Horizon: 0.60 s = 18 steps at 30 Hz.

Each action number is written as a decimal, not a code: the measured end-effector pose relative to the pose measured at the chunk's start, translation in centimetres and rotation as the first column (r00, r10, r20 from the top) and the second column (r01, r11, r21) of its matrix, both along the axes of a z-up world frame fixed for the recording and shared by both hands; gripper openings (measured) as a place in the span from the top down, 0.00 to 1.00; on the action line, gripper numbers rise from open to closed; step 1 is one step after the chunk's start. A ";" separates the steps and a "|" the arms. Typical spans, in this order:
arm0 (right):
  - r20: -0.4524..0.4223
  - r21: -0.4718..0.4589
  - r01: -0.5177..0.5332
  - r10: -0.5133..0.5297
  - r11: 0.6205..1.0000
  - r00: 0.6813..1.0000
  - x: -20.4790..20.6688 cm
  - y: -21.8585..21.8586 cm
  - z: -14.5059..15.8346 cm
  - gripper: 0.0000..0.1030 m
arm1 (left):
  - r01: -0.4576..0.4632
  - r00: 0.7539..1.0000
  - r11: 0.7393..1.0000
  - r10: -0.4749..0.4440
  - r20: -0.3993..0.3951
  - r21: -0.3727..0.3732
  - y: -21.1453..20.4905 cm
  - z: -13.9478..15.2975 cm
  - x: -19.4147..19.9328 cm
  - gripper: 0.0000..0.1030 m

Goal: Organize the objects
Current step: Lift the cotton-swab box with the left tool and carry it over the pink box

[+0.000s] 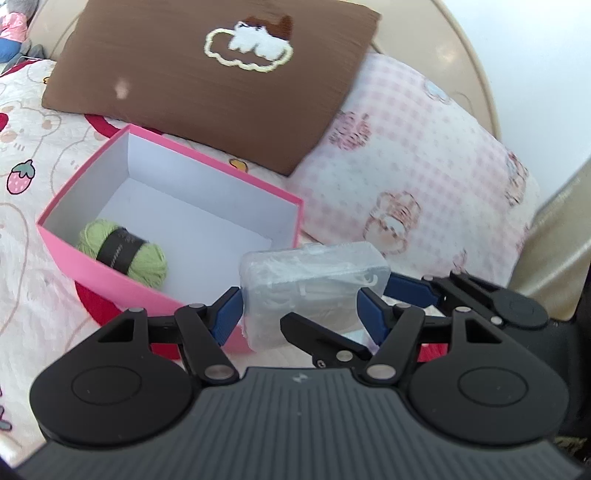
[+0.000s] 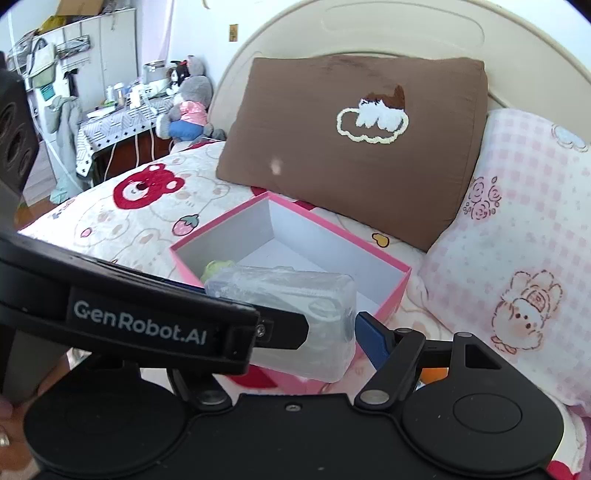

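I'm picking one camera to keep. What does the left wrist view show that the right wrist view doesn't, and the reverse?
Only left wrist: the whole green yarn ball with its dark band. Only right wrist: a stuffed toy and a cluttered table. Both: the pink box, clear case, brown pillow, checked pillow.

We are in a home bedroom: a bed with a cream headboard, a cartoon-bear bedspread and two pillows, brown and pink checked. Beside it we see a plush toy and a cluttered side table.
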State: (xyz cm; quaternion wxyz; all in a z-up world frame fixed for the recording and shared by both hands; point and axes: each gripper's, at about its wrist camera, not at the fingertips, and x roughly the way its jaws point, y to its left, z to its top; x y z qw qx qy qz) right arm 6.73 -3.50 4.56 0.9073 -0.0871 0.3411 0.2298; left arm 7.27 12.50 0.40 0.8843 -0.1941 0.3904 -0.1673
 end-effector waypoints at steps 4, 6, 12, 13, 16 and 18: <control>-0.045 0.026 0.011 -0.010 1.000 0.999 2.7 0.5 -0.8 0.26 | -0.050 0.999 0.999 0.050 -0.006 -0.022 1.2 -0.2 2.5 0.36; -0.062 0.042 0.012 -0.009 0.999 0.998 4.2 0.9 -1.1 0.26 | -0.082 0.997 0.996 0.082 0.012 -0.030 1.7 -0.2 3.2 0.36; -0.083 0.061 0.024 -0.019 0.998 0.996 7.3 2.5 -2.2 0.27 | -0.122 0.992 0.993 0.122 -0.022 -0.009 2.2 -1.5 5.9 0.36; -0.080 0.052 0.023 -0.019 0.998 0.997 7.6 2.8 -2.4 0.27 | -0.120 0.992 0.993 0.120 -0.039 -0.013 2.3 -1.8 6.6 0.36; -0.102 0.043 0.044 -0.040 0.998 0.994 9.0 3.2 -3.2 0.28 | -0.130 0.989 0.991 0.127 -0.075 -0.028 2.7 -2.8 8.6 0.36; -0.142 0.064 0.069 -0.059 0.996 0.988 10.0 3.0 -3.9 0.31 | -0.146 0.986 0.989 0.142 -0.084 -0.038 3.1 -3.4 9.5 0.36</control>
